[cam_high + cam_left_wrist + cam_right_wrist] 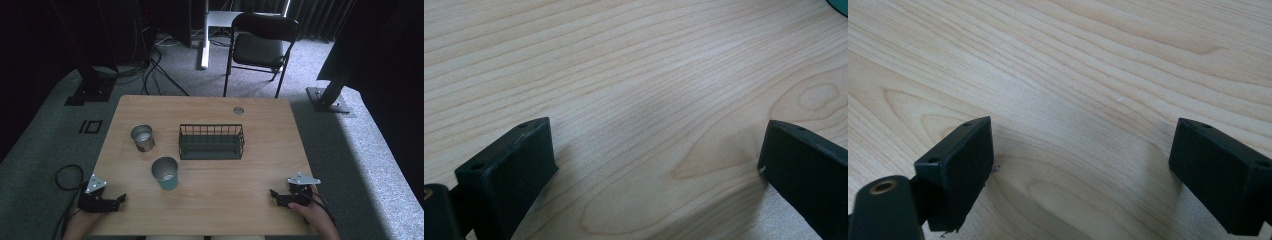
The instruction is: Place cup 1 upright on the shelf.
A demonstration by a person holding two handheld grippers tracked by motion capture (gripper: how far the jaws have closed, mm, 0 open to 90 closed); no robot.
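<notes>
The left hand-held gripper (119,199) rests at the near left corner of the wooden counter (260,120), its jaws spread wide with only bare wood between them. The right hand-held gripper (274,195) rests at the near right edge, its jaws likewise spread and holding nothing. Nearest the left one, a teal cup (165,173) stands upright. A metal cup (142,137) stands behind it, and a dark wire basket (211,141) sits near the counter's middle.
</notes>
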